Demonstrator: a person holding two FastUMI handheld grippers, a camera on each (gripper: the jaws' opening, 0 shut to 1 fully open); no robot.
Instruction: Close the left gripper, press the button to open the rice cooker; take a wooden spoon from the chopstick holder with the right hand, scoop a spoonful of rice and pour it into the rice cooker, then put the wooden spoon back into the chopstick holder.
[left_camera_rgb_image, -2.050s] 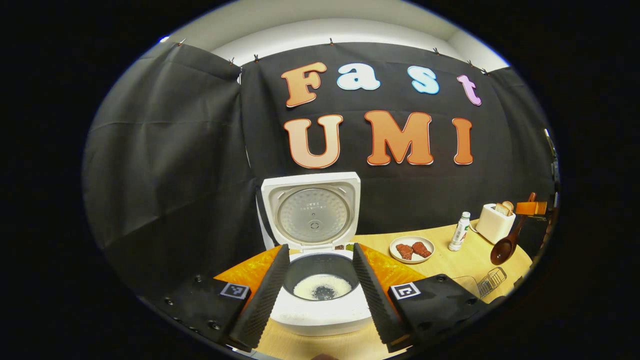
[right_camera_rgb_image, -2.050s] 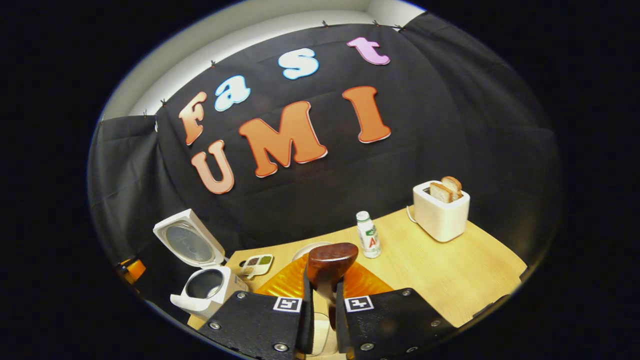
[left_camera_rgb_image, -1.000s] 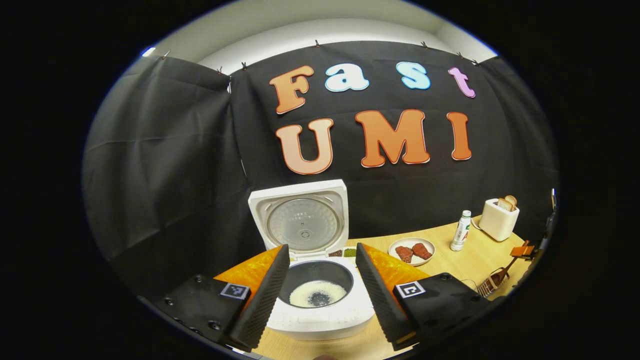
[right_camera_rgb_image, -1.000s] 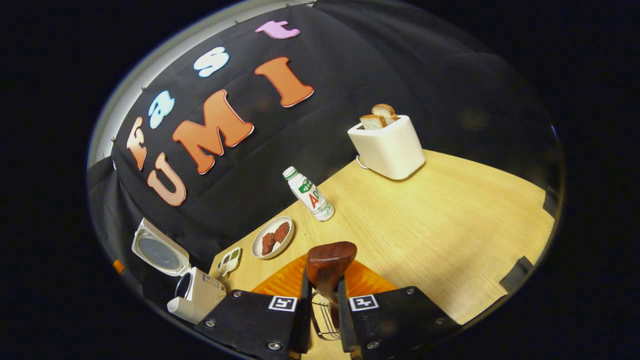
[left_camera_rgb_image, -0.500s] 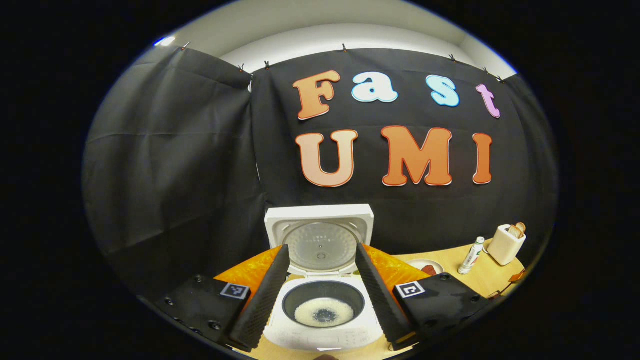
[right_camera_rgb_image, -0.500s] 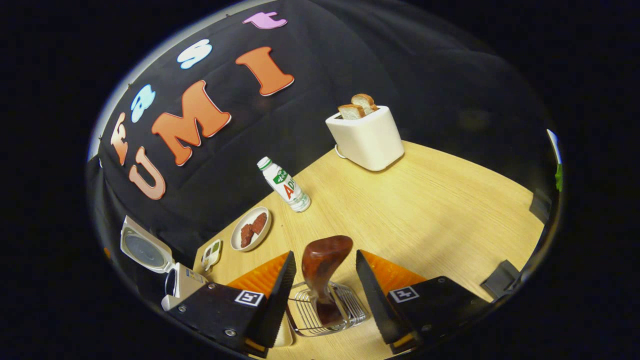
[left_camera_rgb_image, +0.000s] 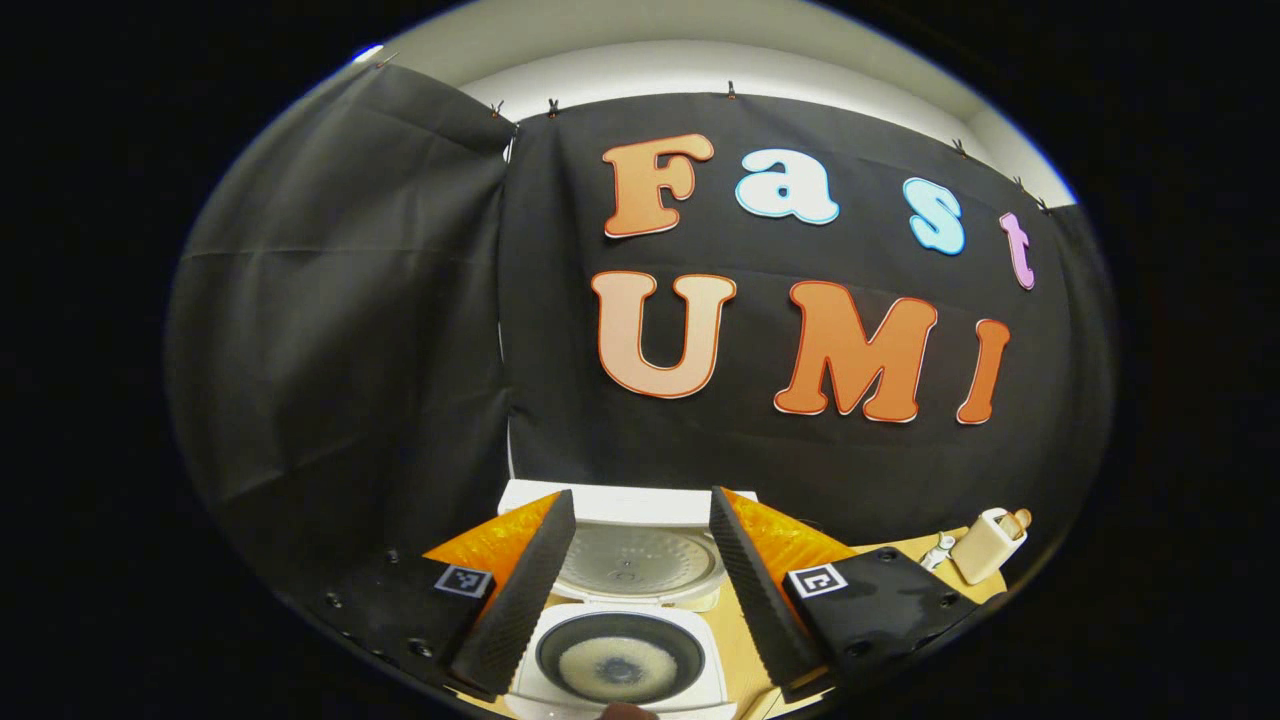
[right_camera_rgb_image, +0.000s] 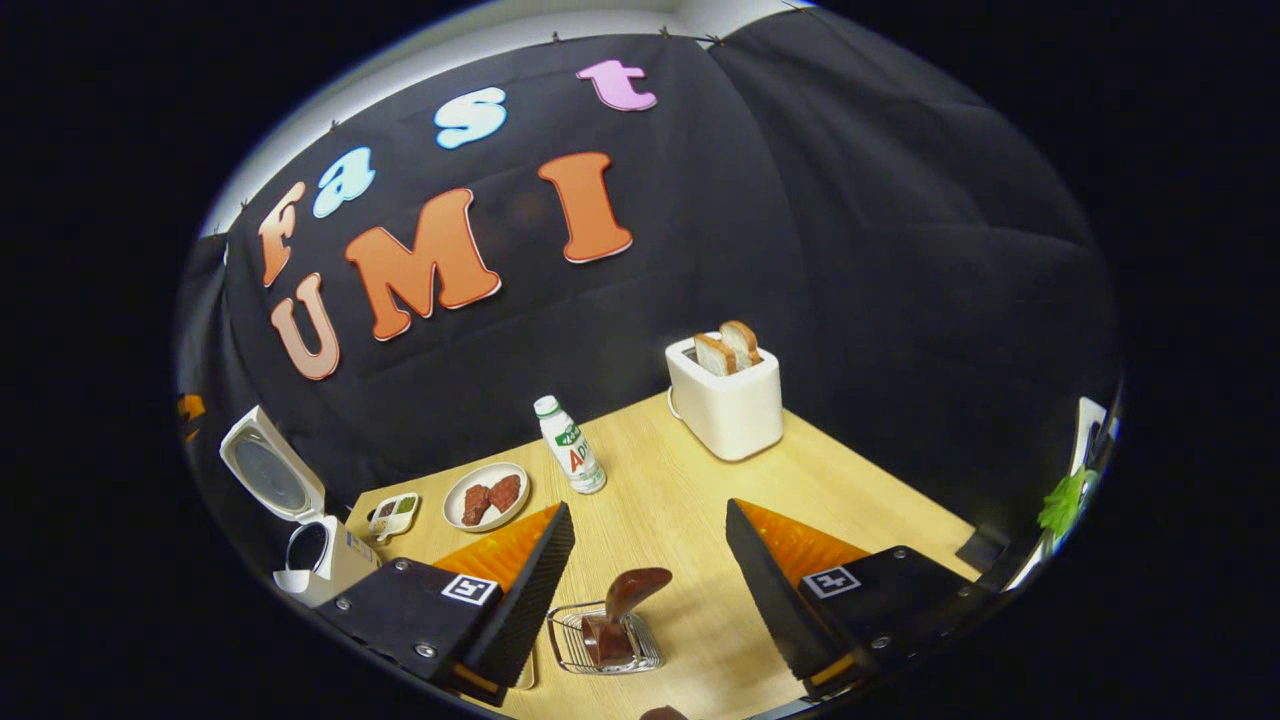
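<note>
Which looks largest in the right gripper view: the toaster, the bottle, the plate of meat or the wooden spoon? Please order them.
1. toaster
2. plate of meat
3. bottle and wooden spoon: too alike to rank; the spoon also sits nearer the camera.

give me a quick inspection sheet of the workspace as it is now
surface: wooden table, bare on its right part
job's things: rice cooker open, lid up, rice in the pot; wooden spoon standing in the wire chopstick holder
clutter: toaster with bread, bottle, plate of meat, small divided dish
grippers: left gripper open above the cooker; right gripper open, clear of the spoon
cables: nothing seen
surroundings: black cloth booth wall
</note>
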